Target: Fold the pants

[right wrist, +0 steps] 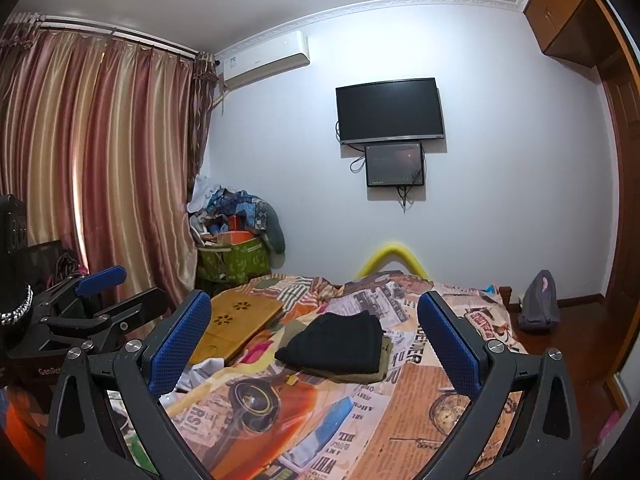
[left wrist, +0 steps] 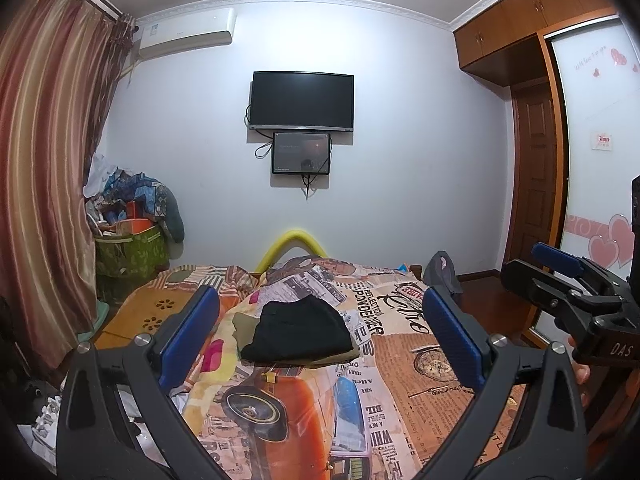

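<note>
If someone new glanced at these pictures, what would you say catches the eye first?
Folded black pants lie atop a folded olive garment, mid-bed on the loud newspaper-and-car print bedspread. Both blue-padded grippers, left gripper and right gripper, are open and empty. A dark wall-mounted television hangs behind.

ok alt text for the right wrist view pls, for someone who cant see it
Folded black pants lie on an olive garment on a bed with a newspaper-print cover, seen between the fingers of the open, empty right gripper. The left gripper, also open, shows at the left edge; curtains and a wall TV lie beyond.
</note>
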Action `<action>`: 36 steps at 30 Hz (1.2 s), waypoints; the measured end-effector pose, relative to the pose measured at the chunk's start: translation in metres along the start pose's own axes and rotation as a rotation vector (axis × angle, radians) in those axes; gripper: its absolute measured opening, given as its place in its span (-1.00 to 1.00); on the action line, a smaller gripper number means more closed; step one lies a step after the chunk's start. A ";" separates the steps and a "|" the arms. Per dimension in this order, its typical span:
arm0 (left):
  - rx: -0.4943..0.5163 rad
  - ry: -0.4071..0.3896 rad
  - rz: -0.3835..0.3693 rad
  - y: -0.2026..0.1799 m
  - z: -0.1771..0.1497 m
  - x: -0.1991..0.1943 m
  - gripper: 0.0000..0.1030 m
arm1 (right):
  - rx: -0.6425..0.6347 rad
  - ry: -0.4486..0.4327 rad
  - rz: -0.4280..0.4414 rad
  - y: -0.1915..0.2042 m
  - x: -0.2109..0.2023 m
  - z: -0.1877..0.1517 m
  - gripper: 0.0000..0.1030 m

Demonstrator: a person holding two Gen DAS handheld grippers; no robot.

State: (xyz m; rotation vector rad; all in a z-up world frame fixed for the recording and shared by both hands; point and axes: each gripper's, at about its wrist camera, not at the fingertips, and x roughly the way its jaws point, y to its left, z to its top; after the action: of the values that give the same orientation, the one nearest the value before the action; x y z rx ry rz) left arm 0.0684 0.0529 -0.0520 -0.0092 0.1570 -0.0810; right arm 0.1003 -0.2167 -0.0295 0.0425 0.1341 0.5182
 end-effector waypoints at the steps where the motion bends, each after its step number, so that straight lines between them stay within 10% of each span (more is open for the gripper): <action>1: 0.000 0.001 0.000 0.000 0.000 0.000 0.99 | 0.000 0.000 0.000 0.000 0.000 -0.001 1.00; 36: -0.004 0.009 -0.032 -0.005 0.000 0.003 0.99 | 0.013 0.005 -0.015 -0.004 -0.002 -0.003 1.00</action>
State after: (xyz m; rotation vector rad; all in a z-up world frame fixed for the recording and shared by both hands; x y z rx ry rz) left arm 0.0714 0.0476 -0.0525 -0.0155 0.1657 -0.1124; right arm 0.1008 -0.2213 -0.0323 0.0531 0.1426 0.5027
